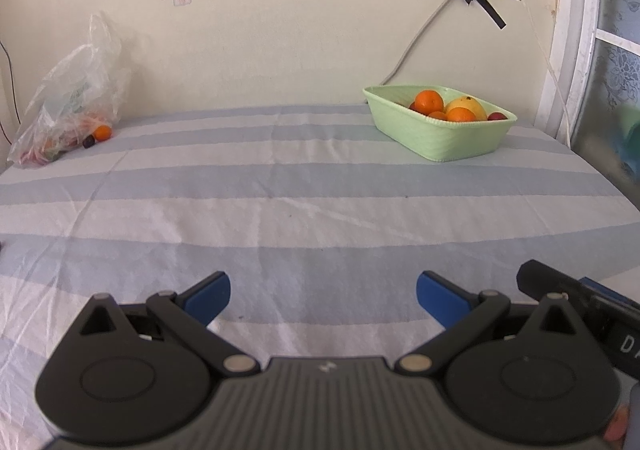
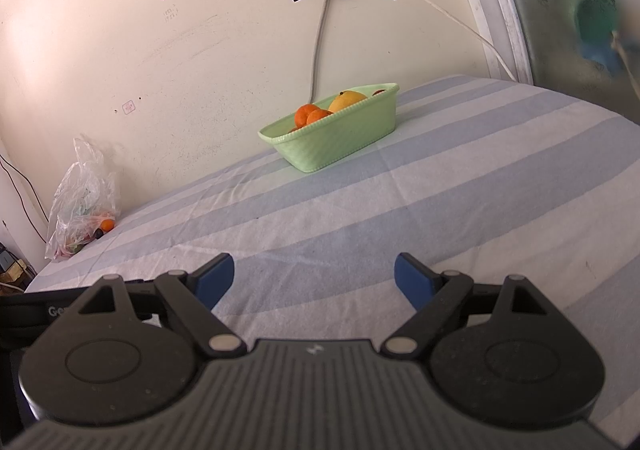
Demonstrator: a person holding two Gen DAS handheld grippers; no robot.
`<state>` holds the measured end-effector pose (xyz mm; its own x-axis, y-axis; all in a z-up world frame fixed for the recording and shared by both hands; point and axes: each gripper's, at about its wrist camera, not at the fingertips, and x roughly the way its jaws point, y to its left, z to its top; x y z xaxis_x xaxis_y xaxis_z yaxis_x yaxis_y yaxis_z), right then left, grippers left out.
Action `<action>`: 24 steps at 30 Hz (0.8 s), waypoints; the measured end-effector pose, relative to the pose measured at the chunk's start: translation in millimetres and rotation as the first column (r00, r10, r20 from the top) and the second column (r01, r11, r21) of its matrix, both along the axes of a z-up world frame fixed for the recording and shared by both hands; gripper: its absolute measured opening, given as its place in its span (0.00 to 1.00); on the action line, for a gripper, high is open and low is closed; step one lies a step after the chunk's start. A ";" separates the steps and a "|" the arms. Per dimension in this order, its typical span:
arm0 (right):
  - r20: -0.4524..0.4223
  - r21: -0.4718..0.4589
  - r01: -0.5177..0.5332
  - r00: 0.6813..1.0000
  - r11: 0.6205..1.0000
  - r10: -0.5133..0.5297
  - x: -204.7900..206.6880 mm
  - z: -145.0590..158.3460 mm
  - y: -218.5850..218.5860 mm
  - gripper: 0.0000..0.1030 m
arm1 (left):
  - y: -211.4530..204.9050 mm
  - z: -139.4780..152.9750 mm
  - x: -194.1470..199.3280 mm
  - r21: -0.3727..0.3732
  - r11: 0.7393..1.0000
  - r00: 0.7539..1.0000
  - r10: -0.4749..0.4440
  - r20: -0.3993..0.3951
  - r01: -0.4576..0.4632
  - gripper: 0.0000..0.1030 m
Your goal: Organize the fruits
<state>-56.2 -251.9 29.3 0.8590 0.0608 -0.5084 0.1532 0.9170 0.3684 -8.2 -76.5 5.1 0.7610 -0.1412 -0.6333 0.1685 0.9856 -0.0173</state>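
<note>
Striped cloth [image 1: 280,178], green basket [image 1: 436,138] of fruit, plastic bag [image 1: 72,106] apart

The right gripper [image 2: 314,282] hangs wide open over the striped cloth [image 2: 460,210], nothing between its blue pads. Well ahead sits the green basket [image 2: 336,146] holding oranges [image 2: 310,115]; a plastic bag [image 2: 82,206] lies far ahead-left

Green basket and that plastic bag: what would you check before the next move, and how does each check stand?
1. Left gripper open and empty: ok.
2. Right gripper open and empty: ok.
3. Green basket upright on the striped cloth: ok.
4. Room left in the basket: ok, one end bare.
5. Orange reachable at the plastic bag mouth: cannot tell.
6. Cloth between grippers and bag bare: ok.
</note>
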 end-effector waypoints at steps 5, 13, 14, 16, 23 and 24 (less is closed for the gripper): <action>0.000 0.000 0.000 1.000 1.000 0.000 0.3 -0.1 0.2 0.87 | 1.6 4.4 -3.2 0.003 1.000 0.999 0.008 0.039 -0.009 1.00; 0.000 0.000 0.000 1.000 1.000 0.000 0.0 -0.1 0.1 0.87 | 1.5 12.8 -11.5 0.021 0.999 0.991 0.023 0.130 -0.026 1.00; 0.000 0.000 0.000 1.000 1.000 0.000 0.0 0.0 0.1 0.87 | 1.2 13.0 -12.0 0.022 0.999 0.991 0.023 0.135 -0.026 1.00; -0.001 0.000 0.000 1.000 1.000 0.000 0.4 -0.1 0.2 0.87 | 1.3 13.8 -12.4 0.023 0.999 0.989 0.024 0.144 -0.028 1.00; -0.001 0.000 0.000 1.000 1.000 0.000 0.3 0.0 0.3 0.87 | 3.5 14.3 -10.8 0.016 0.999 0.988 0.036 0.148 -0.038 1.00; -0.001 0.000 0.000 1.000 1.000 0.000 -0.1 0.1 0.2 0.87 | 4.0 14.5 -10.9 0.012 0.999 0.988 0.037 0.148 -0.040 1.00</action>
<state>-56.3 -251.7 29.4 0.8584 0.0606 -0.5095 0.1539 0.9169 0.3683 -19.0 -72.5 19.6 0.8510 -0.1012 -0.5153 0.1300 0.9913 0.0200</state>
